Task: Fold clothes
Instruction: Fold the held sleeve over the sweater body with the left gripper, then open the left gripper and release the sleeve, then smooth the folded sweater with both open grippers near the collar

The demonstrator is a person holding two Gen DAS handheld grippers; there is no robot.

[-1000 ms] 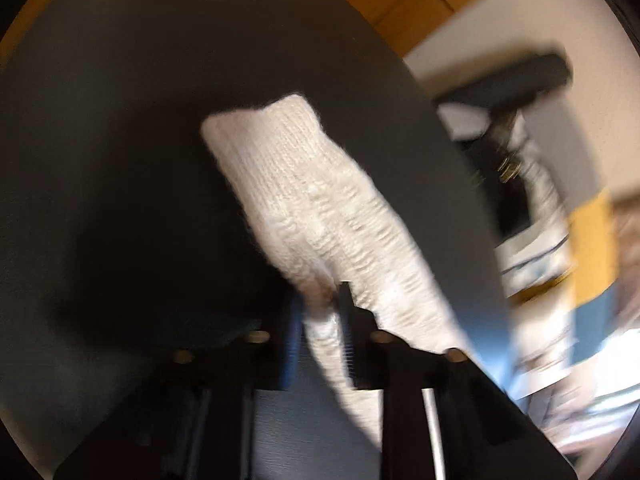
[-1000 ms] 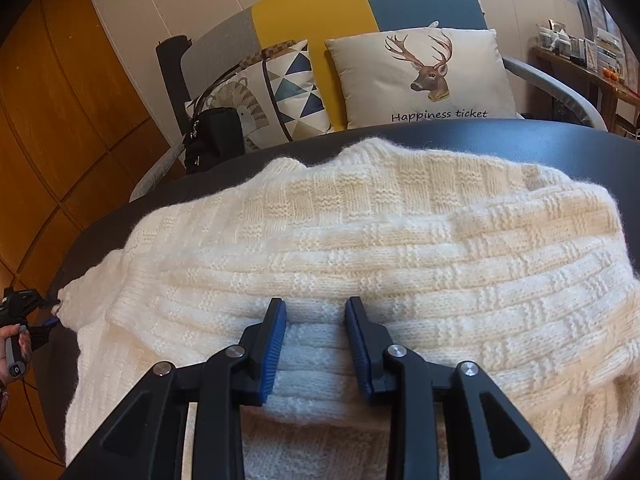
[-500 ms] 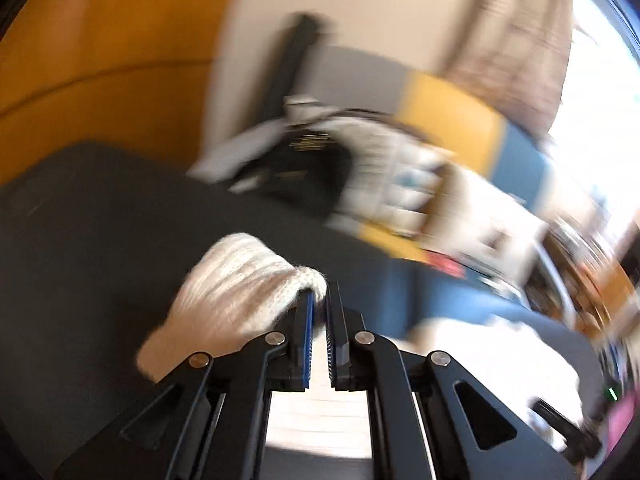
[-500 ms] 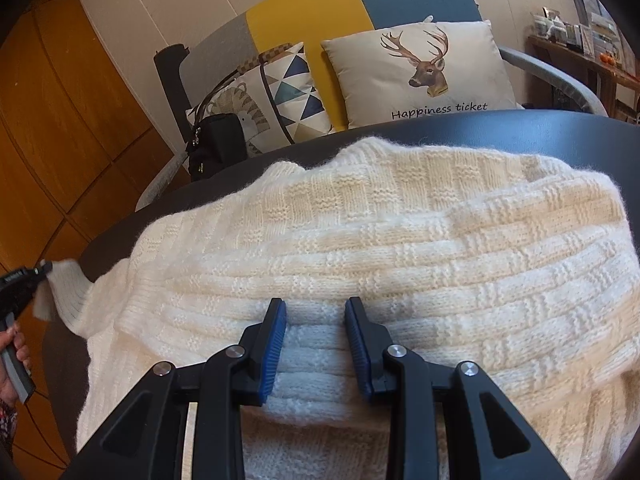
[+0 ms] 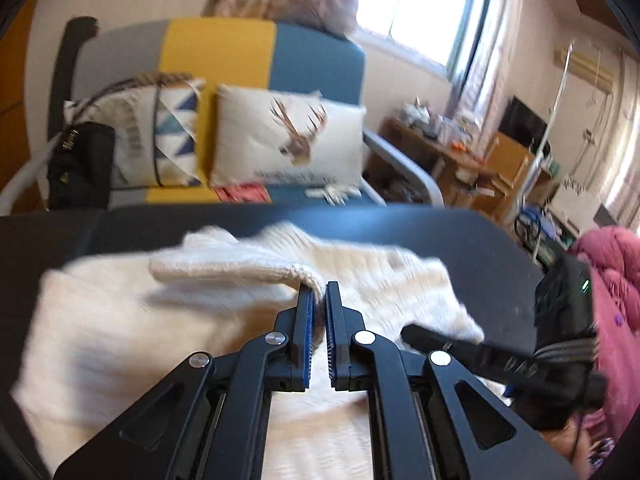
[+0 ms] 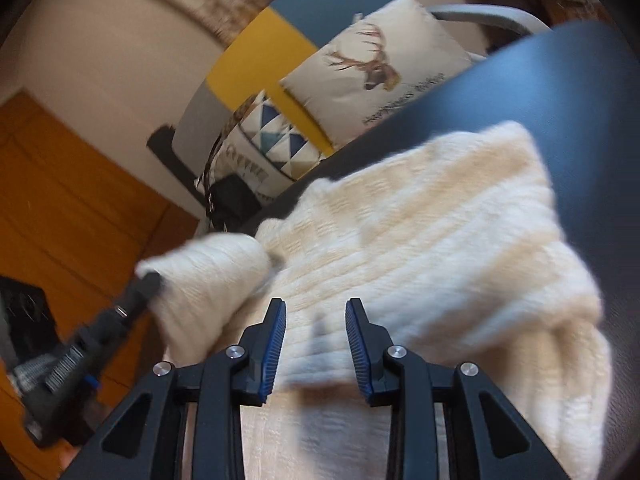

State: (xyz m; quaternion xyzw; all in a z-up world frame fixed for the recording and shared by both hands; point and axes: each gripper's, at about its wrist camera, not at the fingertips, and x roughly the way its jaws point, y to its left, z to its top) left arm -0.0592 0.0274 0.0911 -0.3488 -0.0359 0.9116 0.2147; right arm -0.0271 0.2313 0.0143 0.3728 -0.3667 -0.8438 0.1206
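A cream knit sweater lies spread on the dark table. My left gripper is shut on the cuff of its sleeve, which hangs lifted above the sweater's body. In the right wrist view the same sleeve is doubled over at the left, with the left gripper at its end. My right gripper is shut on a thick fold at the near hem of the sweater. The table shows beyond it. The right gripper also shows low at the right of the left wrist view.
Behind the table stands a grey, yellow and blue sofa with a deer cushion, a triangle cushion and a black bag. A pink quilt lies at the right. Wooden furniture stands under the window.
The left gripper shut on the sleeve cuff, lifted it off the table and swung it right, over the sweater's body. The right gripper rolled and shifted, still holding its fold.
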